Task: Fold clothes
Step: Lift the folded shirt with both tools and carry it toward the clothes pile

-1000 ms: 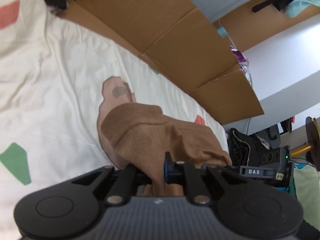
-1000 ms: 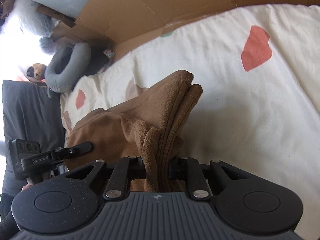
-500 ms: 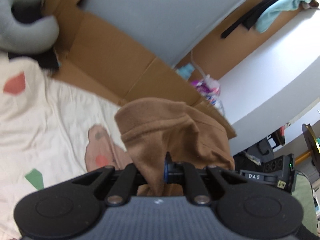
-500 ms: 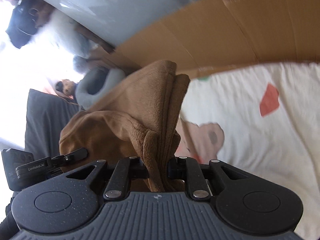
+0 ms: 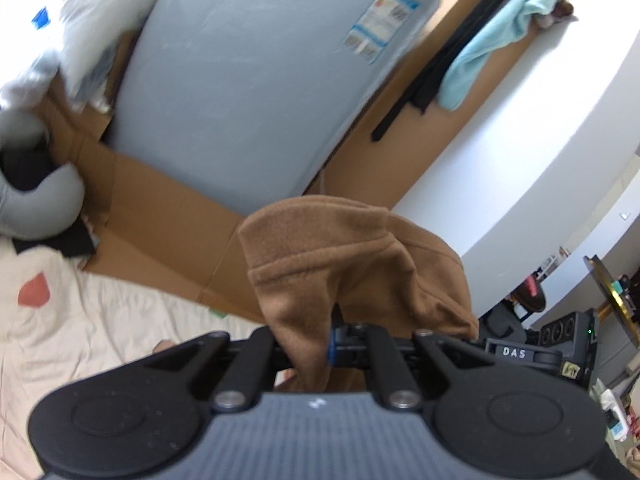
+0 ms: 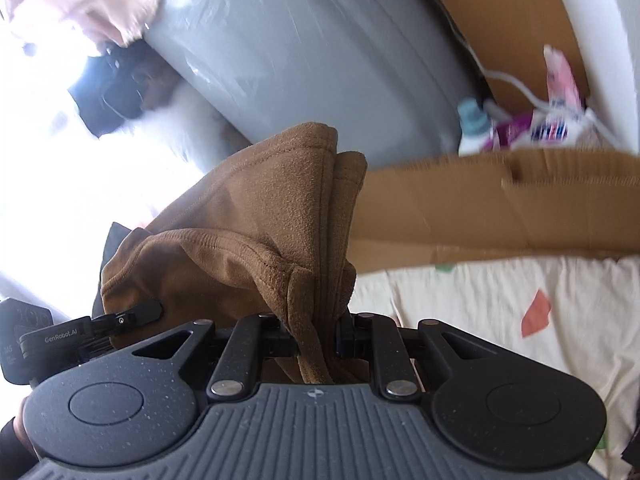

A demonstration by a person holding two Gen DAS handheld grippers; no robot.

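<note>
A brown fleece garment (image 5: 344, 264) hangs in the air between both grippers, high above the cream bedsheet (image 5: 80, 320). My left gripper (image 5: 308, 348) is shut on a bunched edge of it, which stands up in a hump in front of the camera. My right gripper (image 6: 318, 340) is shut on another thick folded edge of the brown garment (image 6: 272, 216). The cloth sags between the two grips. The right gripper's body (image 5: 520, 354) shows at the right of the left wrist view, and the left gripper's body (image 6: 48, 340) at the left of the right wrist view.
Flattened cardboard (image 5: 160, 216) lines the far side of the bed, with a large grey panel (image 5: 248, 80) leaning behind it. A grey neck pillow (image 5: 36, 208) lies at the left. Bottles and packets (image 6: 520, 128) sit beyond the cardboard. A teal towel (image 5: 492, 36) hangs at the back.
Both grippers have risen a long way with the brown garment, lifting it off the bedsheet. The views now tilt up toward the grey panel and the wall.
</note>
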